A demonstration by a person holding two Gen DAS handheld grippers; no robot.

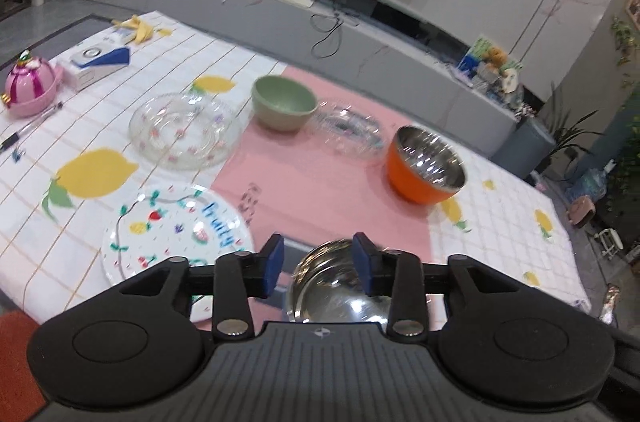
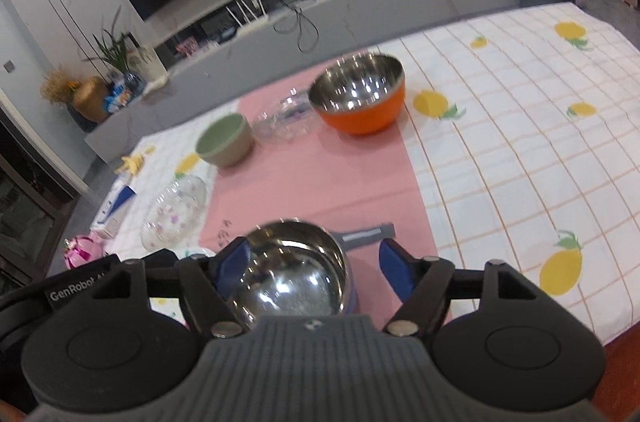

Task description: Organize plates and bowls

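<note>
"Fruity" is written in blue on a painted plate (image 1: 176, 234). "GenRobot" is printed on the left gripper (image 2: 72, 296).

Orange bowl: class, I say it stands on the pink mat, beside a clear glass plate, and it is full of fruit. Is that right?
Not quite. The orange bowl does stand on the pink mat, beside the clear glass plate, but it is empty: the right wrist view shows only its bare shiny steel inside, with no fruit in it.
</note>
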